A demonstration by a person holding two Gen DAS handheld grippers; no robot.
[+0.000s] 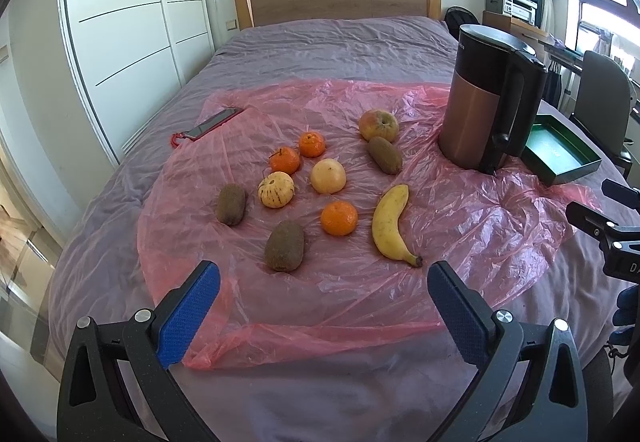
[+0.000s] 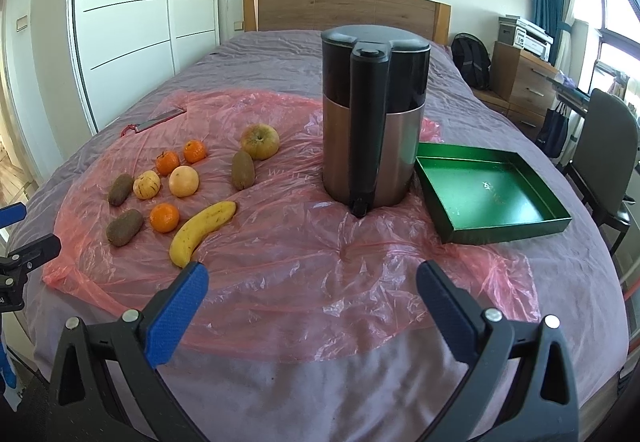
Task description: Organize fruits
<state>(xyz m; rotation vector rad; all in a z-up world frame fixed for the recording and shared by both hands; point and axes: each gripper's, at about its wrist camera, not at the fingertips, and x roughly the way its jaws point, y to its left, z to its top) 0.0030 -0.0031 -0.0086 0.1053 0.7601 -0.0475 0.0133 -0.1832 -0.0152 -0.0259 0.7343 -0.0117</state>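
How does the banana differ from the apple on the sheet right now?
The banana is long, curved and plain yellow; the apple is round and blotchy yellow-red. The banana lies nearer both tools, the apple farther back, close to the kettle. Both rest on the pink plastic sheet, untouched.

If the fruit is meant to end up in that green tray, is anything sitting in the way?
Yes. The kettle stands on the pink plastic sheet between the fruit, such as the banana, and the green tray, so fruit would have to go around or over it.
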